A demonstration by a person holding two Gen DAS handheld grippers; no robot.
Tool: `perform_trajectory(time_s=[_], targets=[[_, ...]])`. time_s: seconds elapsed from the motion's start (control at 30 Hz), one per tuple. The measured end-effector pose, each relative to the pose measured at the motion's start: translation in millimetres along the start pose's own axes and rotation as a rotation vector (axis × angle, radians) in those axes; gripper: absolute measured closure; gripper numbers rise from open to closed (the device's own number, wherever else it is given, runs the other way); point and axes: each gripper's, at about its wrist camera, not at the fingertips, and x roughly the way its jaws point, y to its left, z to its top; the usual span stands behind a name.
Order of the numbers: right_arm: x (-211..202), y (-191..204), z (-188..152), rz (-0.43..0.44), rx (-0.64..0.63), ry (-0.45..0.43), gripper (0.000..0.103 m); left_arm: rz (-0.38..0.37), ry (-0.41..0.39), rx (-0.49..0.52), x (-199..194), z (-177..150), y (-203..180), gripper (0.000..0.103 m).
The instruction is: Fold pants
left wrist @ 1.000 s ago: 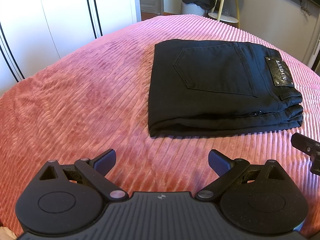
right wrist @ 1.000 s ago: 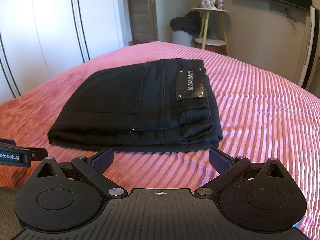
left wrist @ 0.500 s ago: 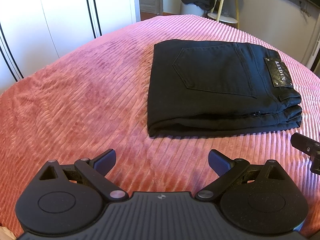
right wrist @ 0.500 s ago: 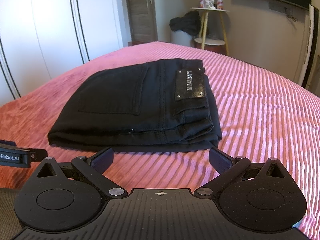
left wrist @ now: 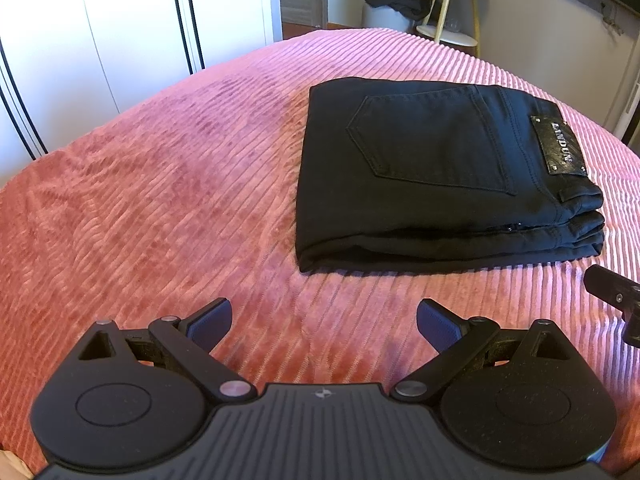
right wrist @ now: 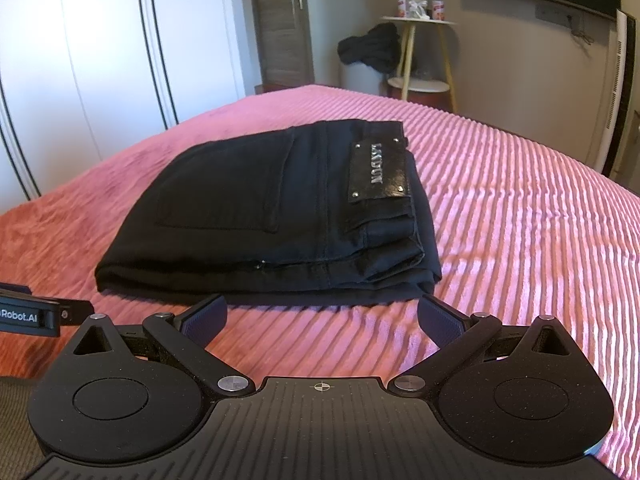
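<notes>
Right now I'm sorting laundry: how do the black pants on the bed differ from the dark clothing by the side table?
The black pants are folded into a flat, squared stack; the dark clothing is a crumpled heap. The pants lie on the pink bedspread; the heap sits on a pale round container beside the side table. The pants show a leather patch; the heap shows none. Both look black.

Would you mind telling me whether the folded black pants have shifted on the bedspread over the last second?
No. The folded black pants lie in the same place on the pink ribbed bedspread, with the leather patch and stacked edges unchanged; only the camera views drift slightly.
</notes>
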Motion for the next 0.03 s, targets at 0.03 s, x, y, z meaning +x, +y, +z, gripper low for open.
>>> perform_trajectory(time_s=[0.03], targets=[[-0.1,-0.1,0.1,-0.001,0.000,0.000,0.000,-0.001,0.002,-0.003,0.0,0.1,0.3,0.004]])
